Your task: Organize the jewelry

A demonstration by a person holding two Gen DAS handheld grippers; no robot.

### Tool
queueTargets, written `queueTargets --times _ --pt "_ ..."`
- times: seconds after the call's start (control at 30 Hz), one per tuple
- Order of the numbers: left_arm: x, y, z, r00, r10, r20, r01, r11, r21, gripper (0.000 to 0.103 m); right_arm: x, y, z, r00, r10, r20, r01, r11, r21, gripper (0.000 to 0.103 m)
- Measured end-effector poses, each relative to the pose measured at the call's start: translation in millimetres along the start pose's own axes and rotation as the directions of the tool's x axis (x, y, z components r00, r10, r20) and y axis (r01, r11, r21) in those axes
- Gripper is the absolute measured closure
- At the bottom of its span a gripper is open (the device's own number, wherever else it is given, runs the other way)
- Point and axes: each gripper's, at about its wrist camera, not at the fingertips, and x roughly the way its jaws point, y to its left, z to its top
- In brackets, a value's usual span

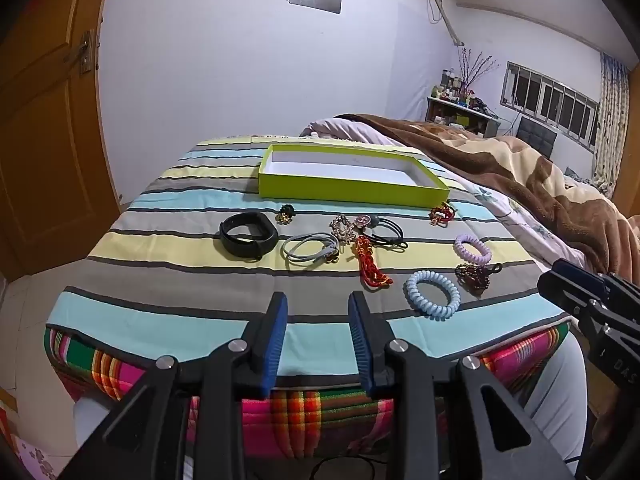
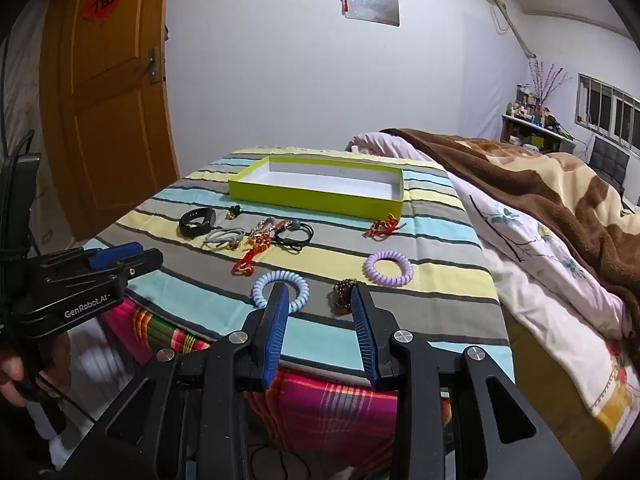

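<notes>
A lime-green open box (image 1: 352,190) (image 2: 316,198) with a white inside sits at the far side of the striped cloth. In front of it lie a black wristband (image 1: 249,236) (image 2: 197,222), a grey hair tie (image 1: 310,249), a red cord bracelet (image 1: 370,266) (image 2: 256,254), a black hair tie (image 1: 386,236), a purple coil tie (image 1: 472,249) (image 2: 388,268), a blue coil tie (image 1: 433,294) (image 2: 260,288) and a dark bead bracelet (image 1: 476,276) (image 2: 342,294). My left gripper (image 1: 318,304) is open and empty at the near edge. My right gripper (image 2: 320,294) is open, just short of the bead bracelet.
The cloth covers a small raised surface (image 1: 168,320) with a plaid cover (image 1: 312,404) below. A bed with a brown blanket (image 1: 520,176) lies to the right. A wooden door (image 1: 48,120) stands at the left.
</notes>
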Motion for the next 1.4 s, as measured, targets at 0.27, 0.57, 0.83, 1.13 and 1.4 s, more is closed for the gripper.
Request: queueTargets --times 0.27,0.57,0.83,1.13,1.4 --pt "2 12 -1 1.000 -0.019 -0.006 0.018 1.000 -0.021 0.070 3 0 -1 1.000 0.007 -0.016 -0.007 1.000 -0.001 0.070" --pt "-4 3 -1 1.000 0.027 0.012 -0.027 1.000 0.006 0.070 3 3 -1 1.000 0.013 -0.022 -0.013 1.000 0.005 0.070" --pt "-6 4 0 0.999 0.042 0.019 -0.042 0.999 0.005 0.070 3 2 -1 1.000 0.011 -0.024 -0.011 1.000 0.006 0.070" --pt "-8 3 3 0.999 0.048 0.026 -0.048 0.999 0.006 0.070 3 1 0 1.000 0.013 -0.022 -0.012 1.000 0.008 0.070" --pt "-7 4 2 0.999 0.048 0.022 -0.048 0.999 -0.006 0.070 4 1 1 1.000 0.011 -0.025 -0.011 1.000 0.006 0.070"
